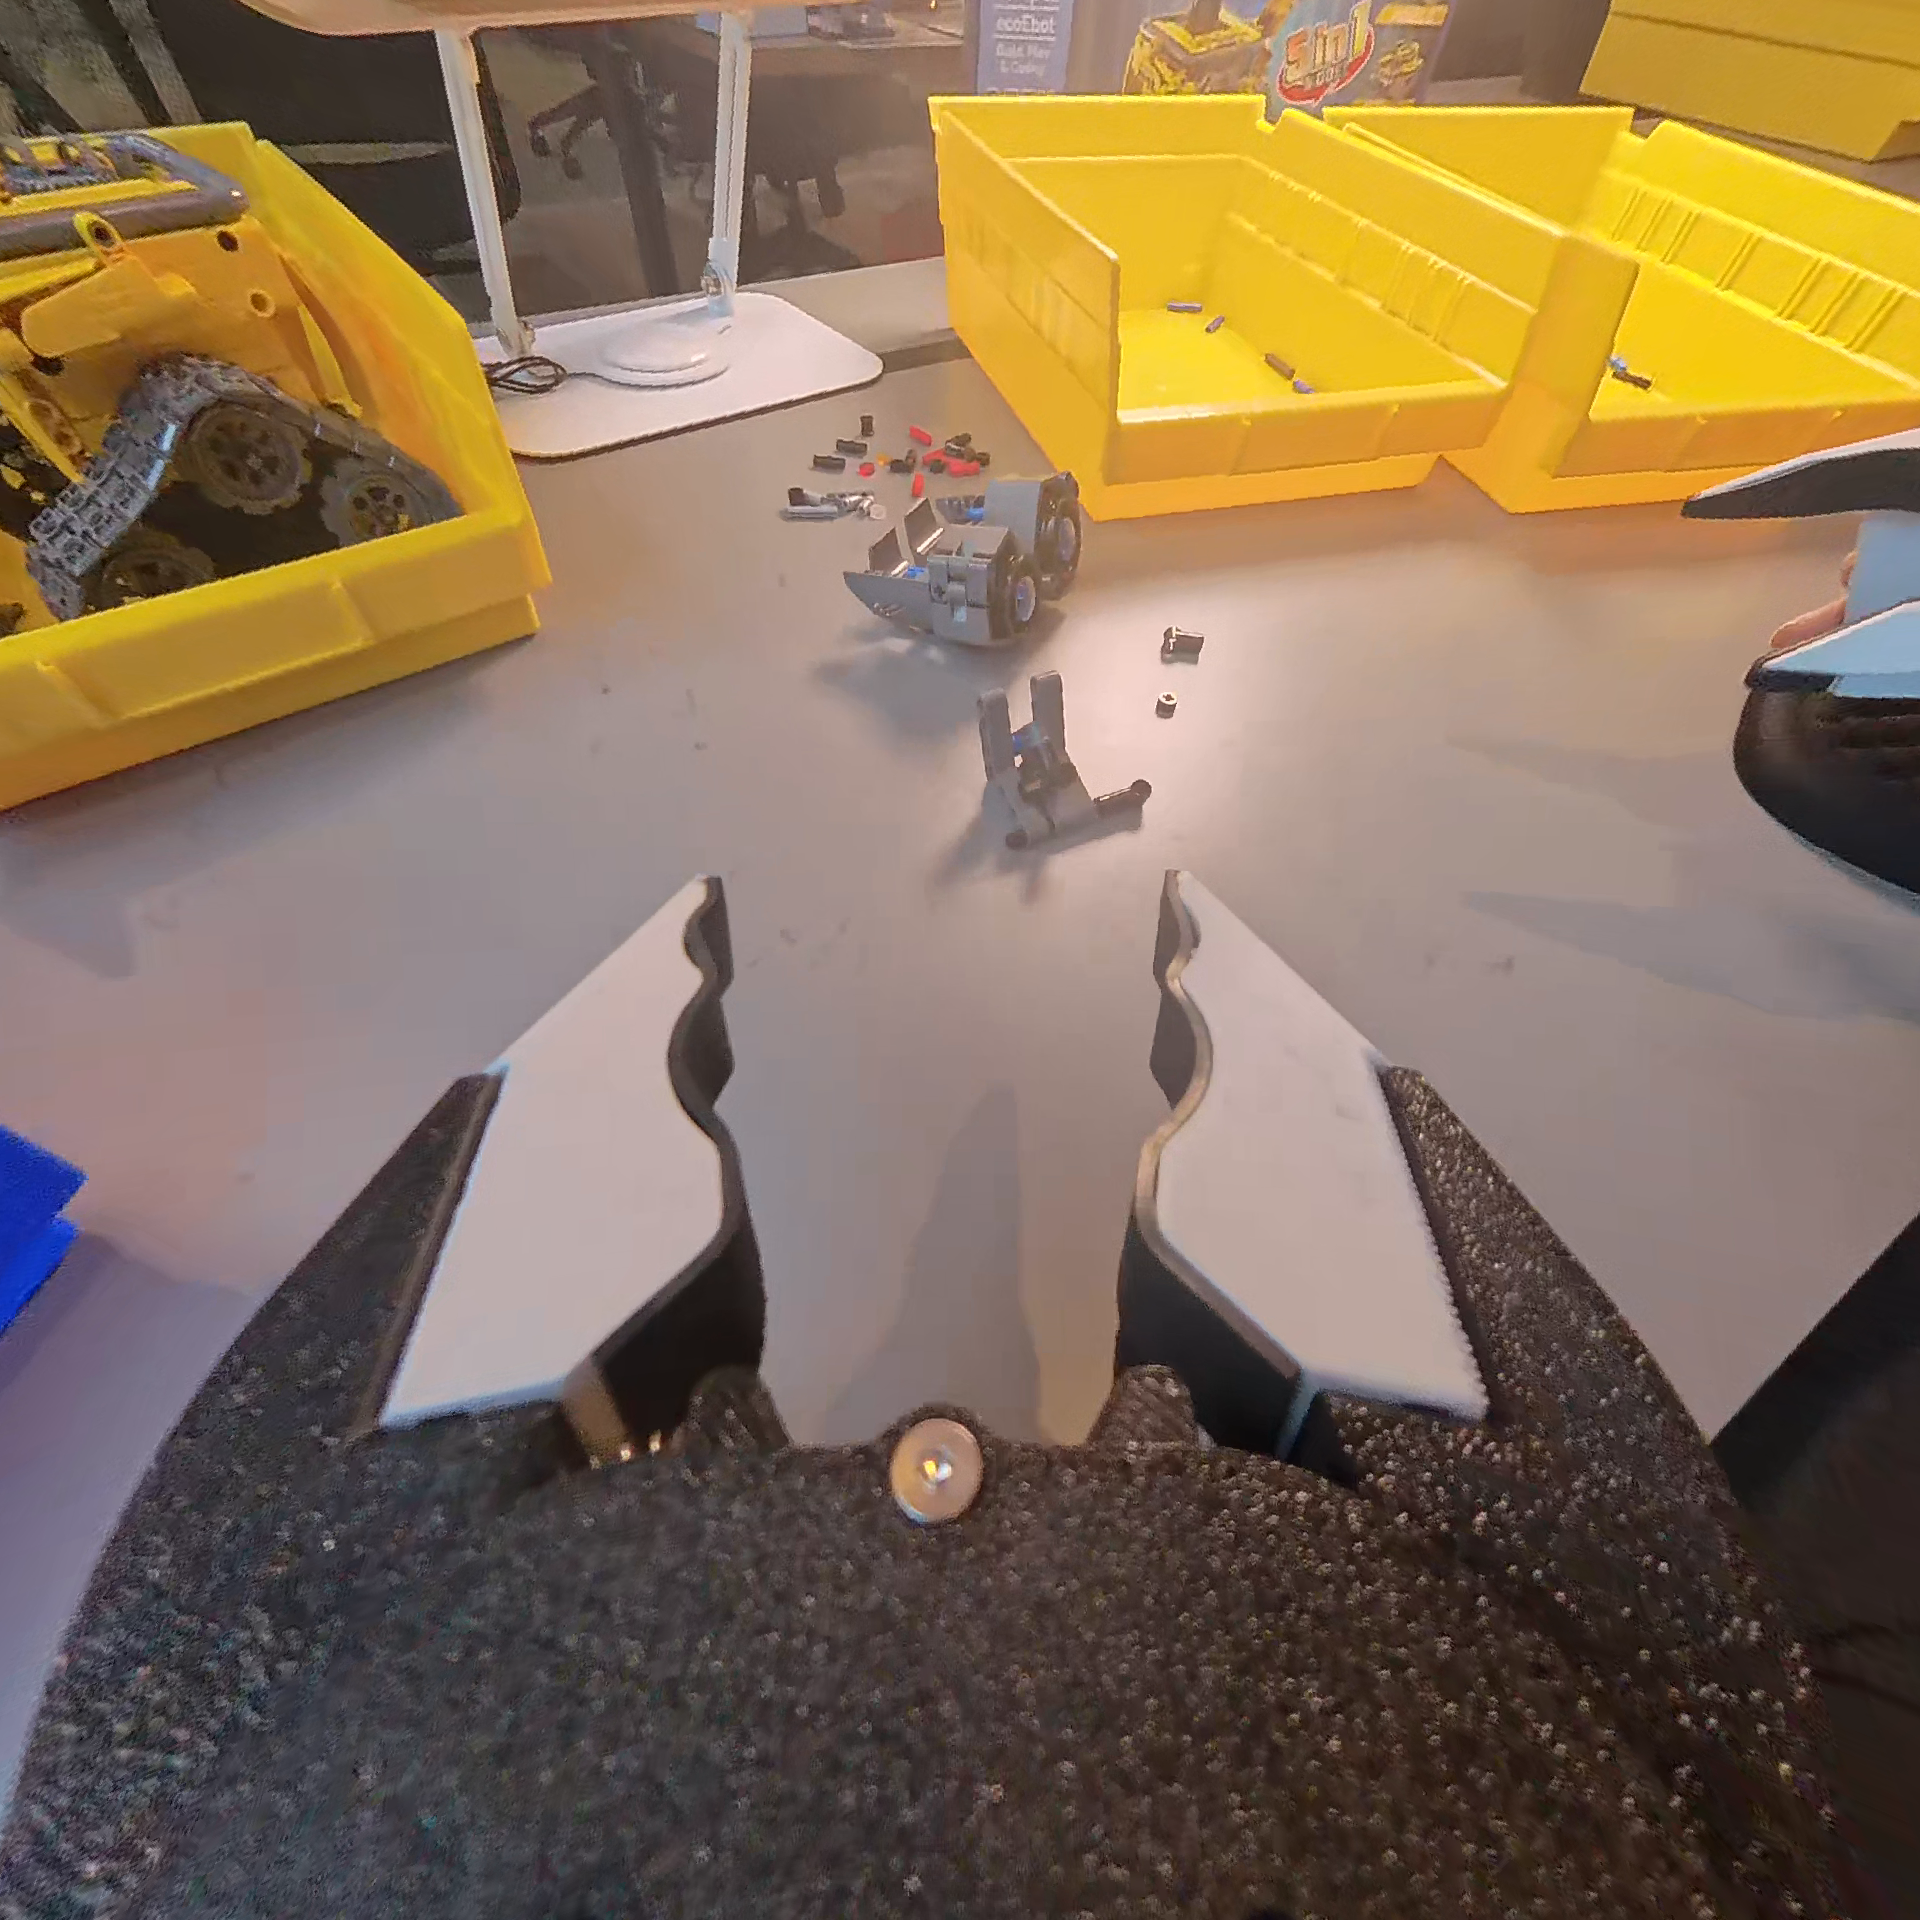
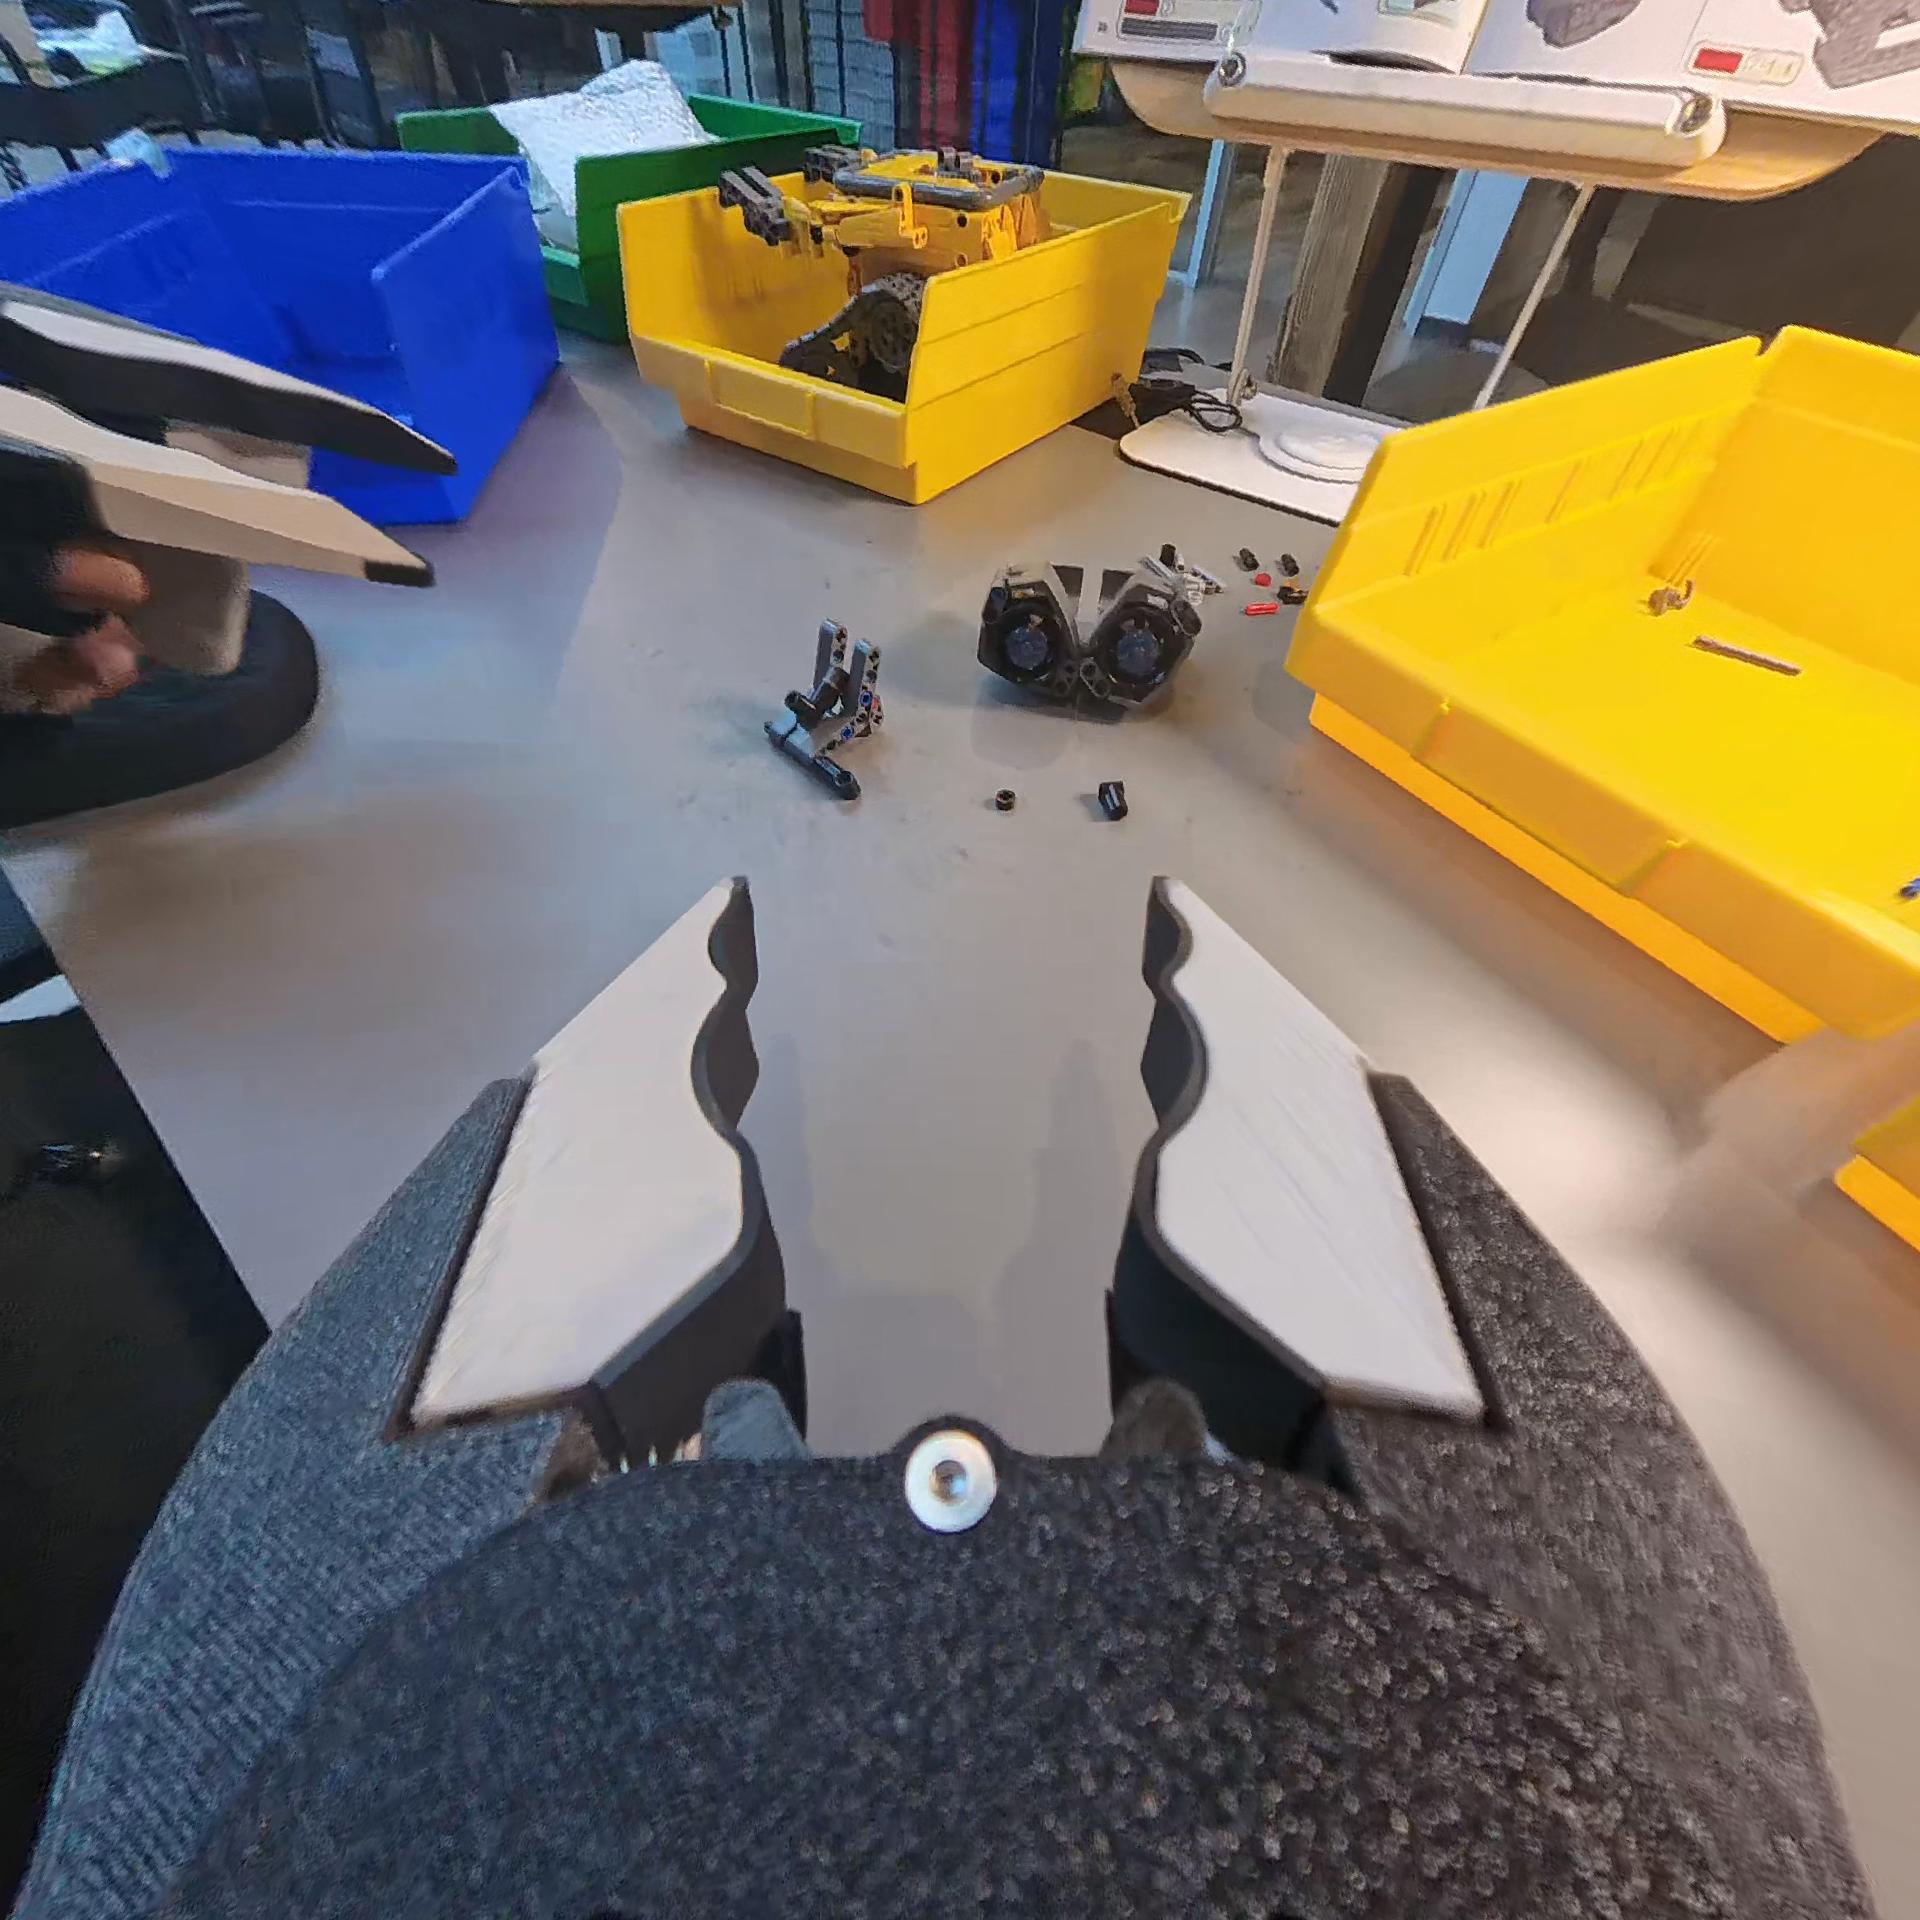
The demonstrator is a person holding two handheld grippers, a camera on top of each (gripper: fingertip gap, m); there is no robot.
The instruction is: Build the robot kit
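My left gripper (image 1: 943, 894) is open and empty above the grey table (image 1: 416, 935). Just ahead of it lies a small grey bracket assembly (image 1: 1039, 774), with two tiny black pieces (image 1: 1181, 644) beside it. Farther off stands a grey and black two-wheeled block assembly (image 1: 977, 566), with a scatter of small red and black pins (image 1: 914, 457) behind it. My right gripper (image 2: 951, 899) is open and empty. Ahead of it are the bracket assembly (image 2: 831, 712), two tiny black pieces (image 2: 1110, 800) and the wheeled assembly (image 2: 1086, 639). Each gripper shows at the edge of the other's view.
A yellow bin (image 1: 436, 582) at the left holds a yellow tracked vehicle model (image 1: 187, 416). Yellow bins (image 1: 1247, 457) with a few small pins stand at the back right. A blue bin (image 2: 436, 343) and a green bin (image 2: 623, 177) stand far left. A white lamp base (image 1: 686, 364) sits behind. The wheeled assembly (image 2: 1086, 639) is about 20 centimetres from both grippers' fingertips. Seen from the left wrist view (image 1: 1040, 557) as well.
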